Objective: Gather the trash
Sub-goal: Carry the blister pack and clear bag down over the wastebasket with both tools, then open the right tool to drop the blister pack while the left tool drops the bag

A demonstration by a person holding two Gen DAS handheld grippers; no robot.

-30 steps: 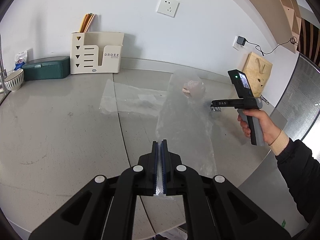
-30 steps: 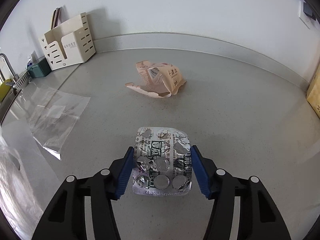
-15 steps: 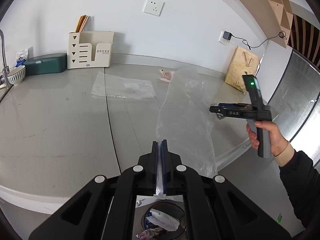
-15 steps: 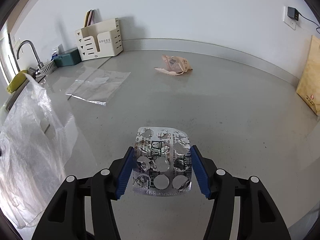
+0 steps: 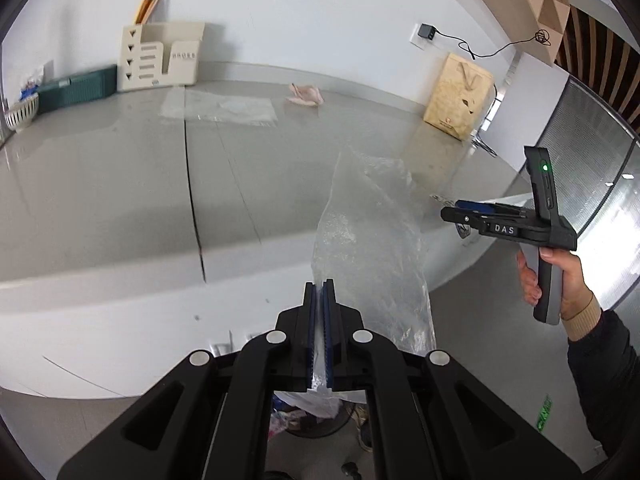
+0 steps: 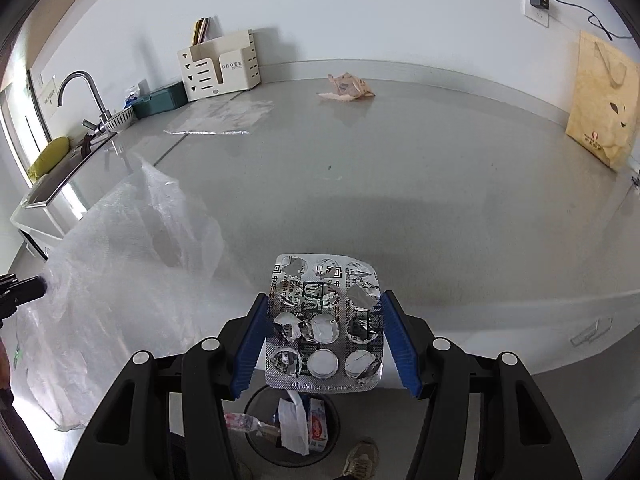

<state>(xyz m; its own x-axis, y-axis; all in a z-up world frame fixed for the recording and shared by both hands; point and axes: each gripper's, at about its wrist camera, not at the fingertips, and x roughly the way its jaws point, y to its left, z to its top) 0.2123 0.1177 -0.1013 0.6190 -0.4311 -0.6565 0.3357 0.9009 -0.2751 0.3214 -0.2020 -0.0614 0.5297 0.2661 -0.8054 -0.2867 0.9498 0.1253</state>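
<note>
Bin (image 6: 292, 426) now under both tongs, off the bench's front edge | right gripper (image 6: 322, 338) clamps your blister pack (image 6: 324, 322) above it | left gripper (image 5: 319, 332) pinched on bag (image 5: 372, 248) | wrapper (image 6: 348, 88) waits near back edge.

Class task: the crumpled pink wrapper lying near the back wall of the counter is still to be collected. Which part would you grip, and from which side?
Probably grip the raised crumpled bulk of the pink wrapper, coming down from above. Its flat flap at the left lies flush on the counter, leaving little to pinch; the open surface around it allows a top approach.
</note>
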